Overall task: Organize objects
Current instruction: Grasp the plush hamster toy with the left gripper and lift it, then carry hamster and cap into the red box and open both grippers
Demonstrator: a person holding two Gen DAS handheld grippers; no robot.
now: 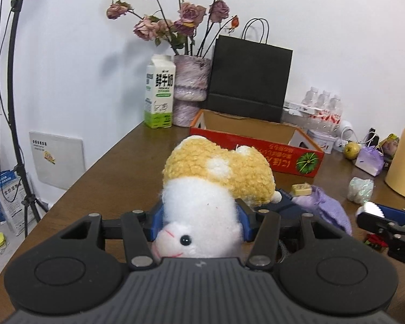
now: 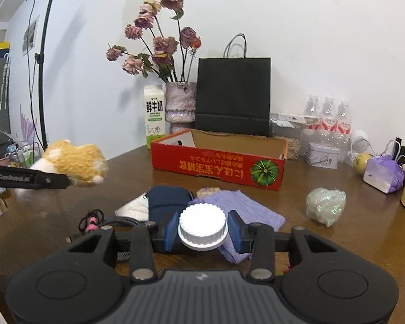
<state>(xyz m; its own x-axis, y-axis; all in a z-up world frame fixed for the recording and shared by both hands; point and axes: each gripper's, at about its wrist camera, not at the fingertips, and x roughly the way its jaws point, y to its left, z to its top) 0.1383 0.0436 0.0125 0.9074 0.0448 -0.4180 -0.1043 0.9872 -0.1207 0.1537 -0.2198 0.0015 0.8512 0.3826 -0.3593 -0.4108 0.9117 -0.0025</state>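
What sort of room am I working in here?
Probably a home room rigged for filming: a cluttered brown wooden table, a vase of dried pink roses, and a black light stand by the wall.

Plush toy [image 1: 216,186]: yellow curly back w/ white patches, white belly, pink mouth stitching, black bead eye. Left gripper [image 1: 201,222] and right gripper [image 2: 202,232]: black bodies, blue pads. Ridged cap [image 2: 202,228] is seen as plain white. Cardboard box [image 2: 218,167]: red outside w/ yellow lettering and a green pumpkin print, brown inside. Knitted cloth [image 2: 245,210]: lilac. Pouch [image 2: 168,202]: navy. Milk carton [image 1: 159,93]: white w/ green base. Paper bag [image 1: 249,78]: black. Worktop [image 1: 116,172]: dark brown wood grain.
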